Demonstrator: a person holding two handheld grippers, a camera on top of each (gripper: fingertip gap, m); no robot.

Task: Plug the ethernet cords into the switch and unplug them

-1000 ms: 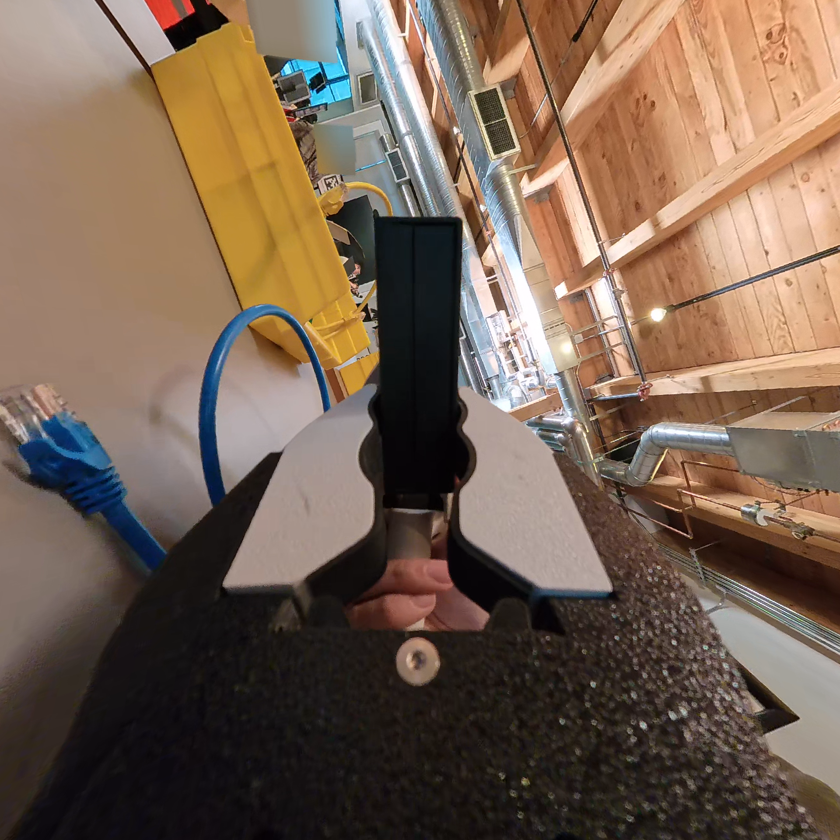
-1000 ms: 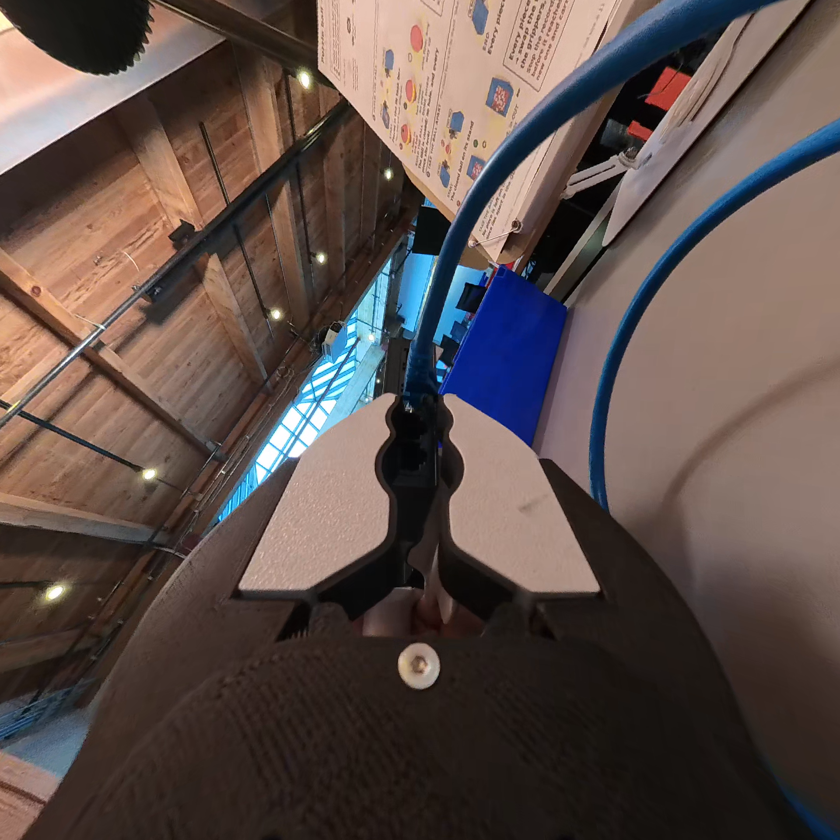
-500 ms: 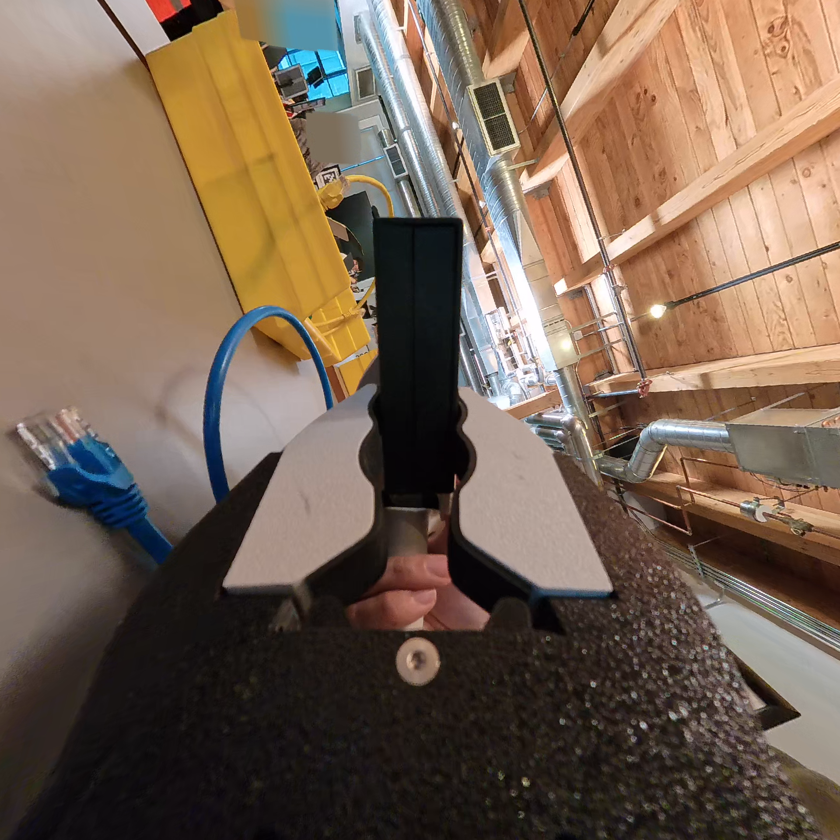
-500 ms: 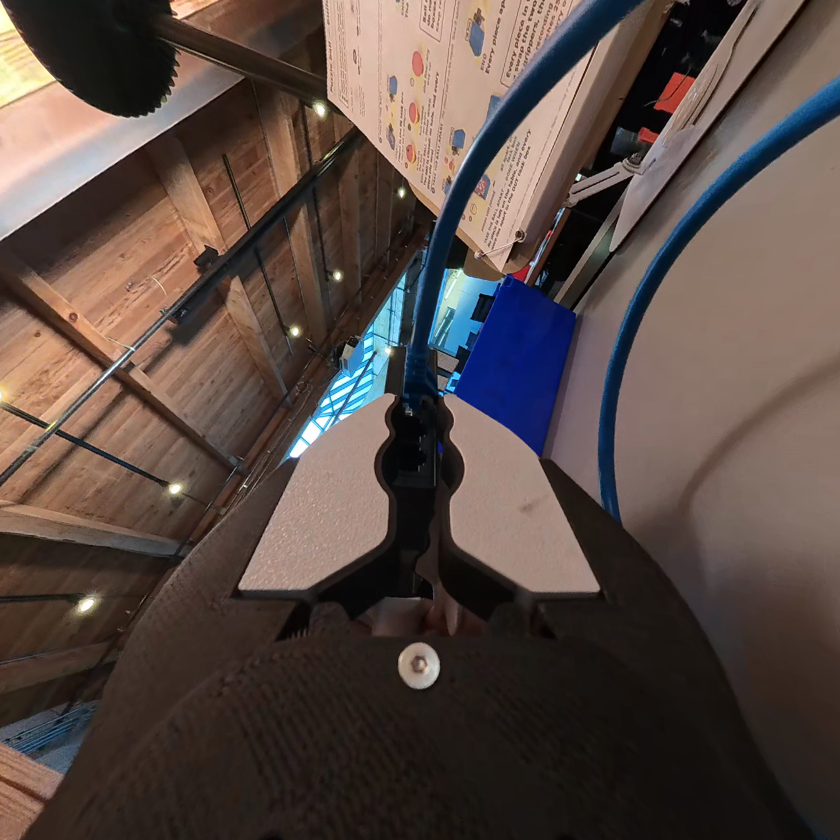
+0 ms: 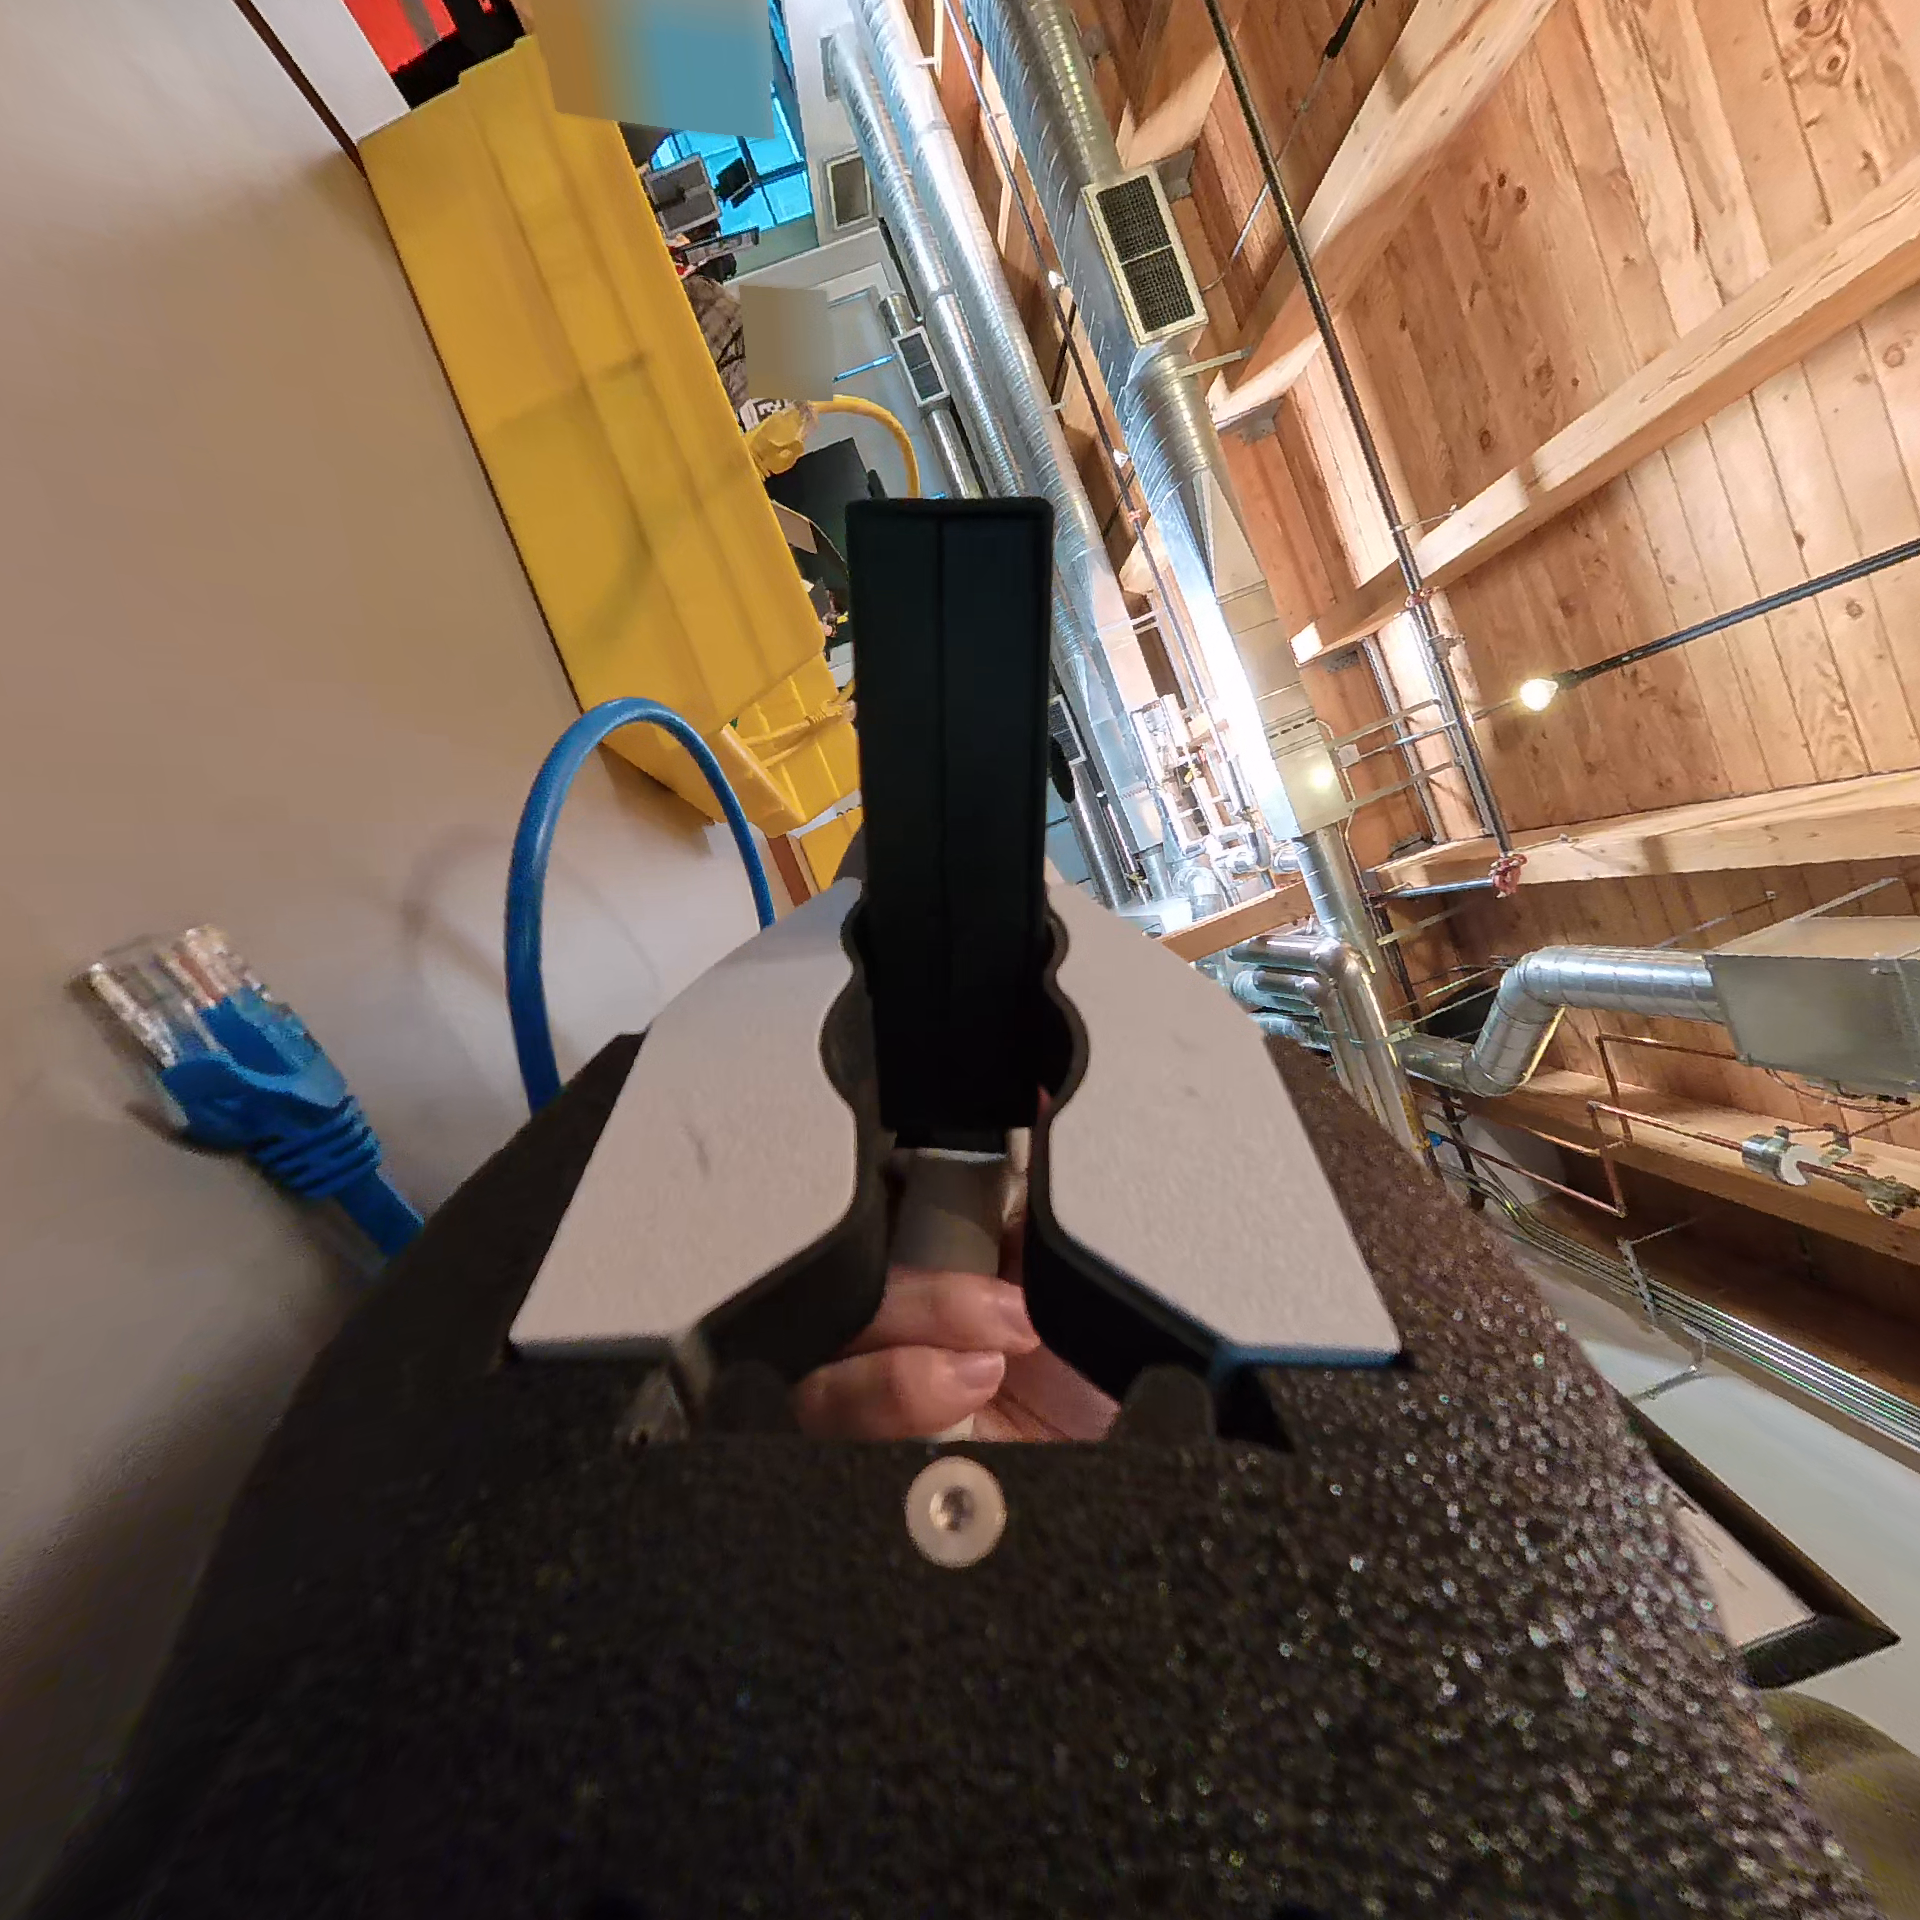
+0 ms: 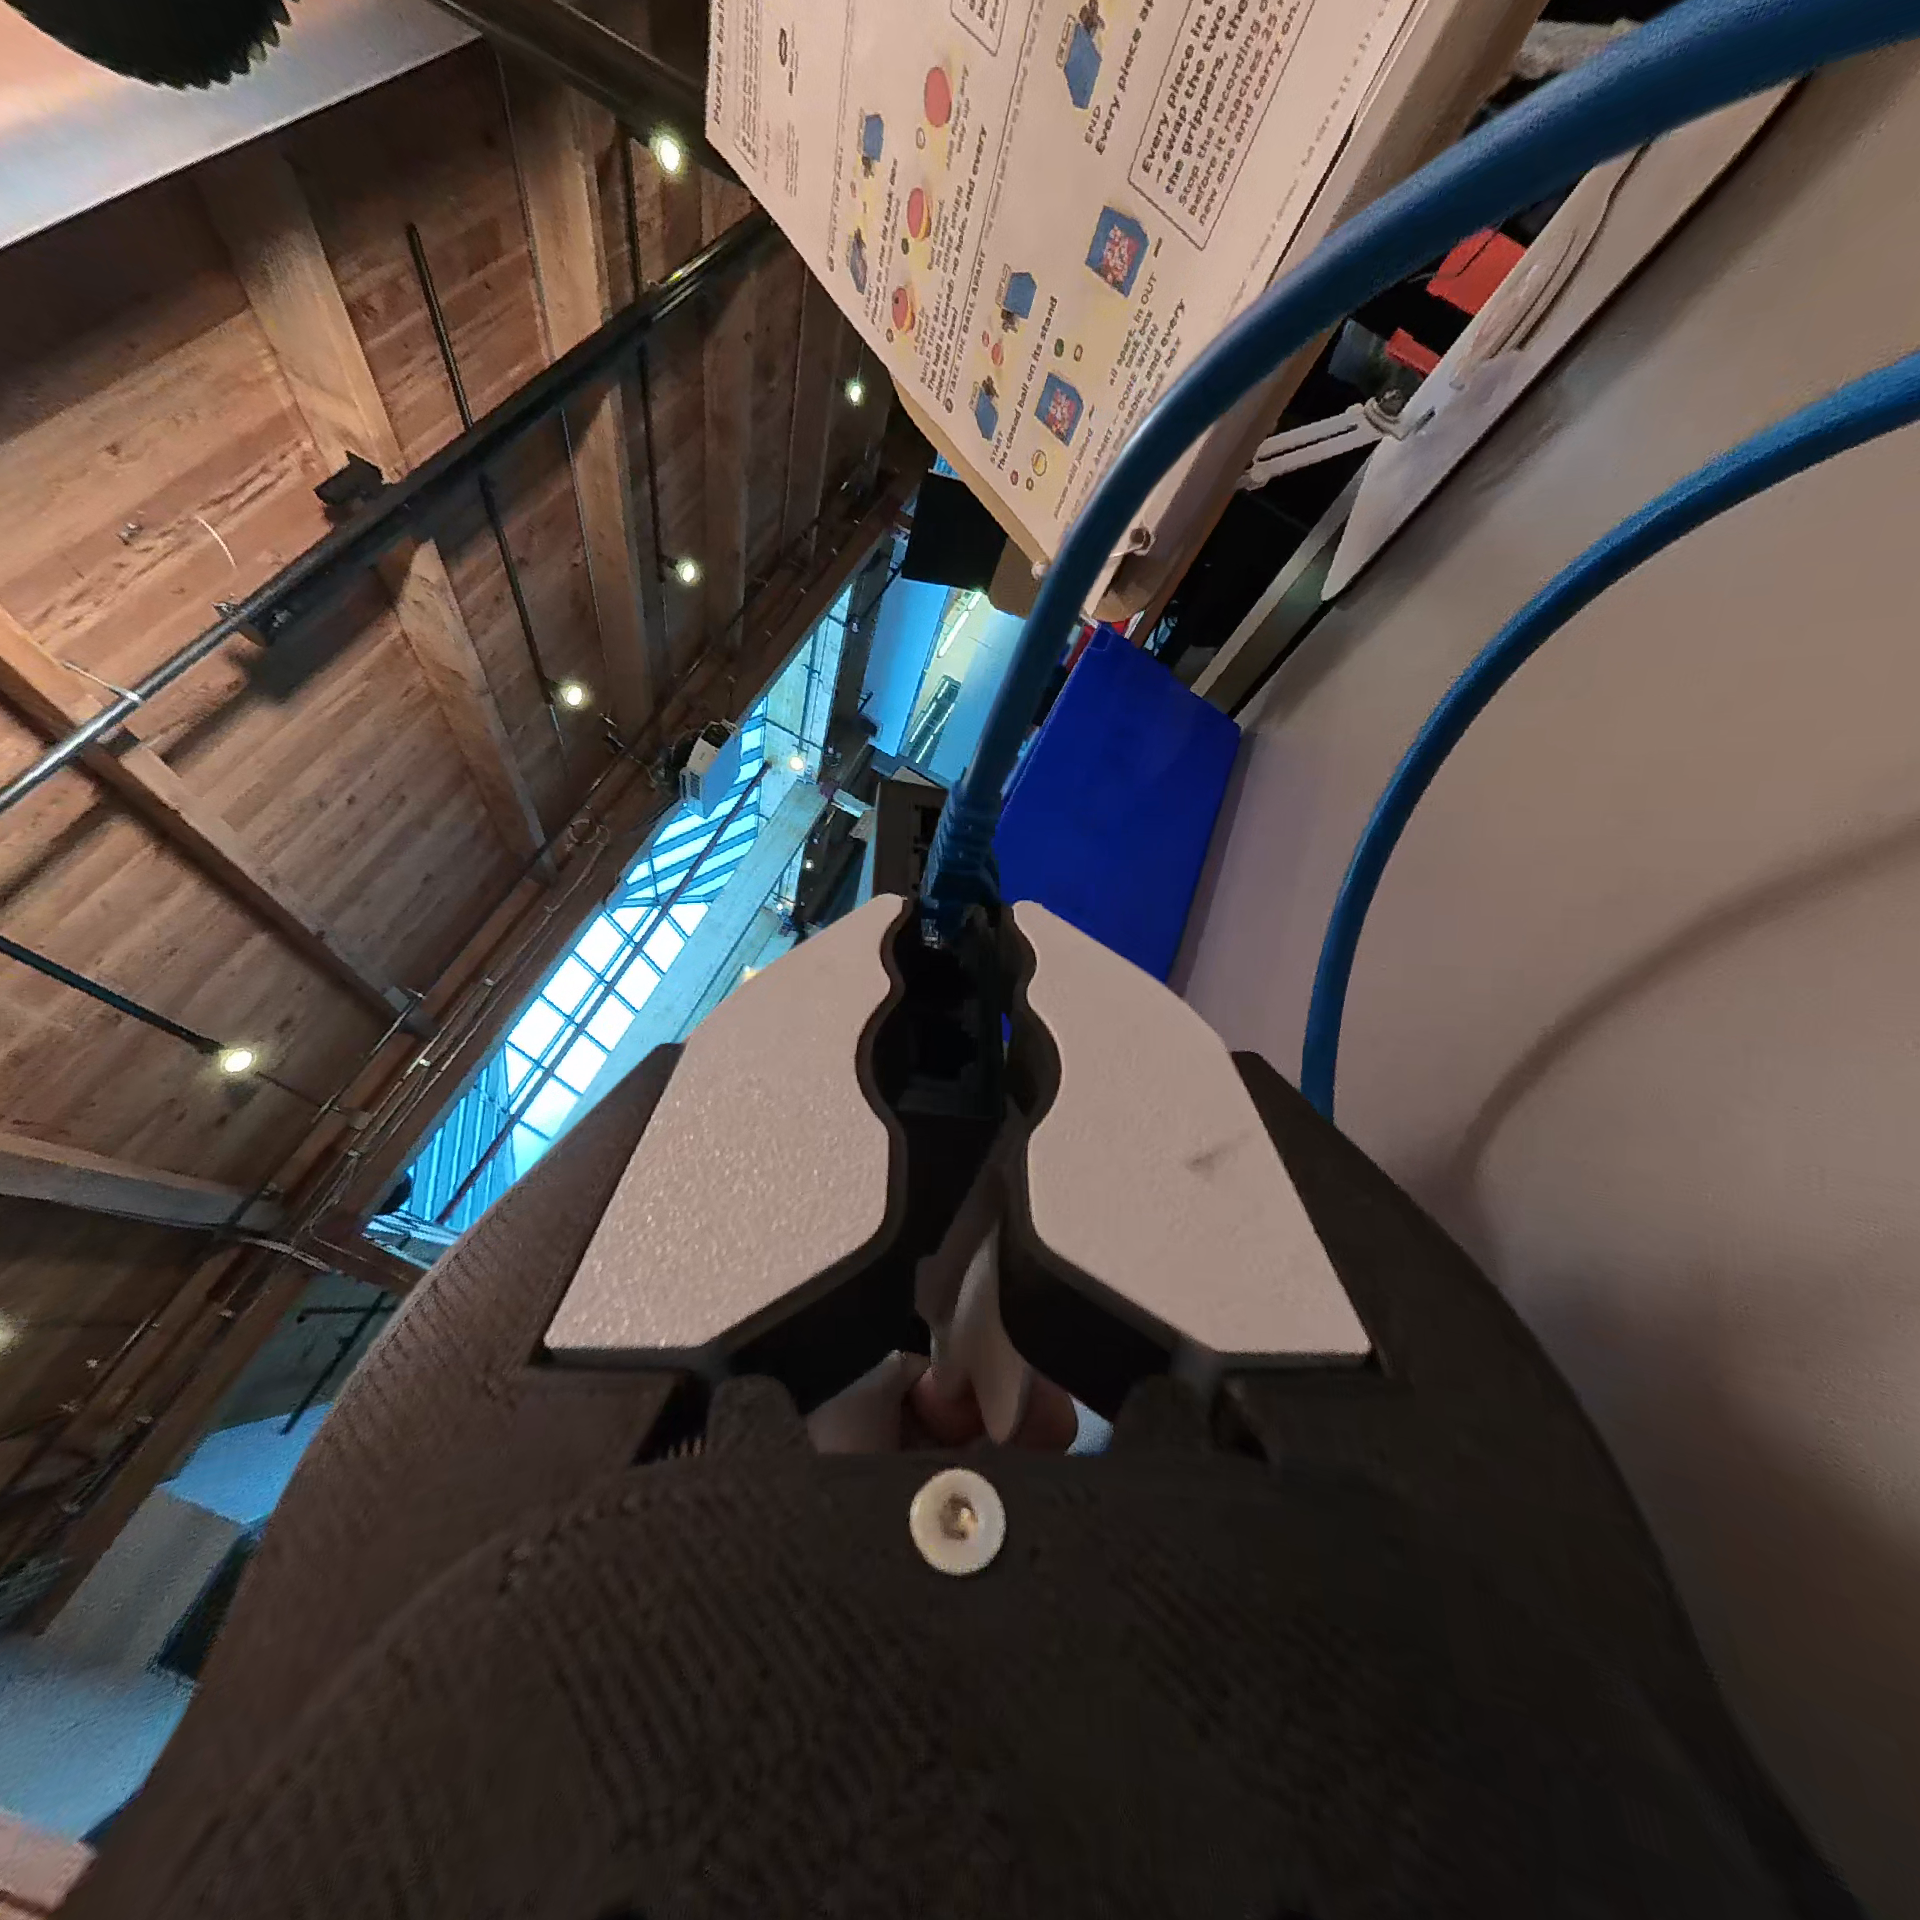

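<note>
My left gripper [image 5: 948, 914] is shut on a flat black box, the switch [image 5: 945, 790], which sticks out past the fingertips. A loose blue ethernet plug [image 5: 223, 1039] with a clear tip lies on the beige table [image 5: 260, 623] to the left. A blue cord [image 5: 634, 758] loops up behind it. My right gripper [image 6: 951, 925] is shut on the plug end of another blue ethernet cord [image 6: 1049, 582], which arcs up and to the right. A second blue cord [image 6: 1455, 748] curves over the table [image 6: 1662, 935]. Both views are rolled sideways.
A yellow bin [image 5: 603, 436] stands at the table's far edge in the left wrist view. A blue bin [image 6: 1117, 810] and a hanging printed sheet [image 6: 1039, 208] show in the right wrist view. A wooden ceiling with metal ducts [image 5: 1091, 312] fills the background. The grippers are tip to tip, or close to it.
In the left wrist view the loose blue plug has drifted slightly right and down. In the right wrist view the background has shifted a little. Both grips are unchanged.
</note>
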